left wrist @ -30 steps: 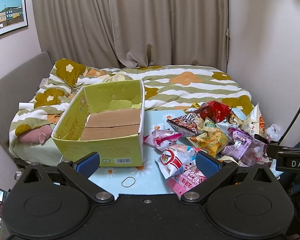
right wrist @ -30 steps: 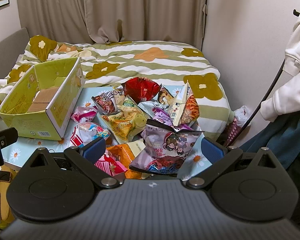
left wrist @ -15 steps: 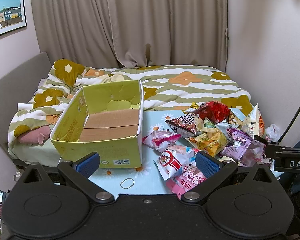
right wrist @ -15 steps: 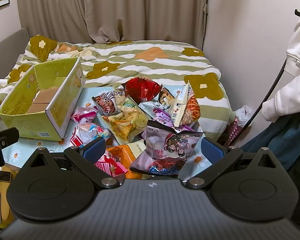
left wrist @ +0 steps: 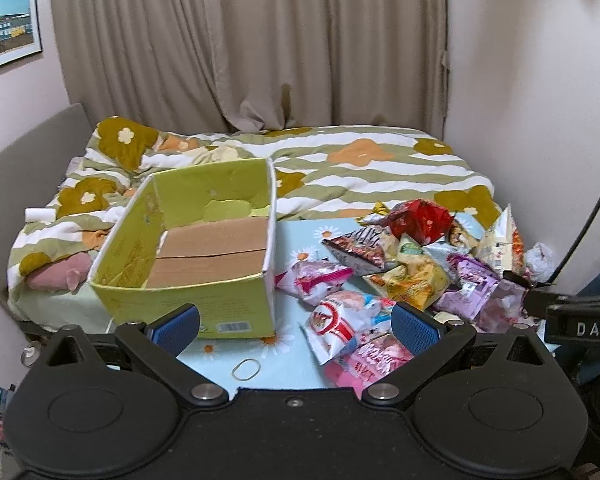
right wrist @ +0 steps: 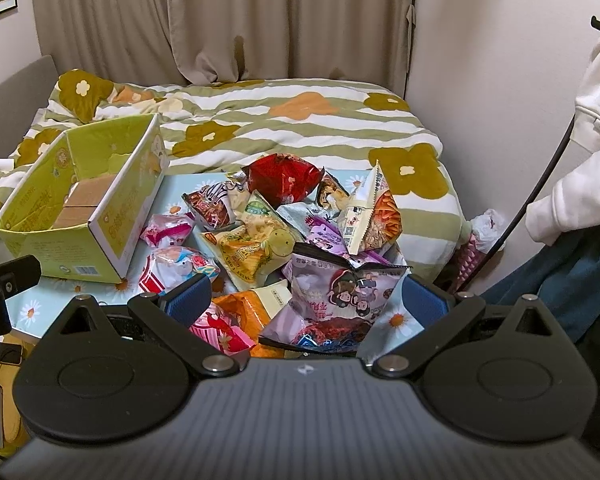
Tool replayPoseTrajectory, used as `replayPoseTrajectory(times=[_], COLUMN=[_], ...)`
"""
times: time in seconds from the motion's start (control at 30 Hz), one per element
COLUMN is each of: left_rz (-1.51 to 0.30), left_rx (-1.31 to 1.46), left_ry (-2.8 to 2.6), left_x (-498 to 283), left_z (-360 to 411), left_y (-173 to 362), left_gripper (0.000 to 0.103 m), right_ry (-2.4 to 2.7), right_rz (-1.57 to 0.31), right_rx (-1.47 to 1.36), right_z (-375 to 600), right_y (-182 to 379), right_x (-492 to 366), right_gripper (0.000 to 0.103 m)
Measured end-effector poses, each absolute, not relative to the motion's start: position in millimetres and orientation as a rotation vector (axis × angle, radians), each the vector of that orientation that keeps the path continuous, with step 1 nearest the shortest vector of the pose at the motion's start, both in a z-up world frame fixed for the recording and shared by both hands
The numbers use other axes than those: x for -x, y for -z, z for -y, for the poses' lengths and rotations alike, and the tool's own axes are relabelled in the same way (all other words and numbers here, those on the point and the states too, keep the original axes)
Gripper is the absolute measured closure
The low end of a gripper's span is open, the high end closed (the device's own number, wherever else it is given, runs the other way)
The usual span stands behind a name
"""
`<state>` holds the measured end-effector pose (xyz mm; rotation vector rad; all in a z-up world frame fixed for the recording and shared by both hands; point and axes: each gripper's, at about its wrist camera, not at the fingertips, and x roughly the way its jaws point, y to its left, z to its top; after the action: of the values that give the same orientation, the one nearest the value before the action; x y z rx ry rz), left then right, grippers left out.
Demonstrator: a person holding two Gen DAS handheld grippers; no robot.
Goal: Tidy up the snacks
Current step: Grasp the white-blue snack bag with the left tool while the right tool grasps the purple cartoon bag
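A pile of snack bags (right wrist: 284,232) lies on a light blue daisy-print table (left wrist: 300,240), also in the left wrist view (left wrist: 412,264). An open yellow-green cardboard box (left wrist: 204,240) stands left of the pile, empty, its brown bottom showing; it also shows in the right wrist view (right wrist: 84,208). My left gripper (left wrist: 296,326) is open and empty, above the table's near edge, near a red-and-white bag (left wrist: 340,320). My right gripper (right wrist: 306,298) is open and empty, above a purple bag (right wrist: 340,292).
A rubber band (left wrist: 246,369) lies on the table near the front edge. A bed with a green striped flower duvet (left wrist: 360,168) lies behind the table. Curtains and walls close the room. A person in white top (right wrist: 588,128) stands at the right.
Both grippers stay open. The left view has shifted slightly; the box and bags hold their places.
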<state>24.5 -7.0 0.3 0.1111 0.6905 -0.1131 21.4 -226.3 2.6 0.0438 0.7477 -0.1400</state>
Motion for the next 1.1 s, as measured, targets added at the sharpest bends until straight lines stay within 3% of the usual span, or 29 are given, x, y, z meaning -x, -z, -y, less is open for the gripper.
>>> replayPoseTrajectory(times=[0.23, 0.6, 1.1], left_rz=[-0.692, -0.795, -0.928], left_rx=[-0.168, -0.307, -0.502], left_ry=[0.169, 0.333, 0.461], left_x=[-49, -116, -179], left_z=[24, 63, 92], left_y=[9, 77, 155], left_gripper=[0.0, 0.0, 0.002], right_ry=[0.143, 0.187, 0.295], right_rz=[-0.804, -0.899, -0.946], right_rx=[-0.075, -0.206, -0.289], right_z=[243, 271, 273], right_y=[7, 64, 103], right_x=[-34, -62, -97], right_gripper=[0.0, 0.0, 0.0])
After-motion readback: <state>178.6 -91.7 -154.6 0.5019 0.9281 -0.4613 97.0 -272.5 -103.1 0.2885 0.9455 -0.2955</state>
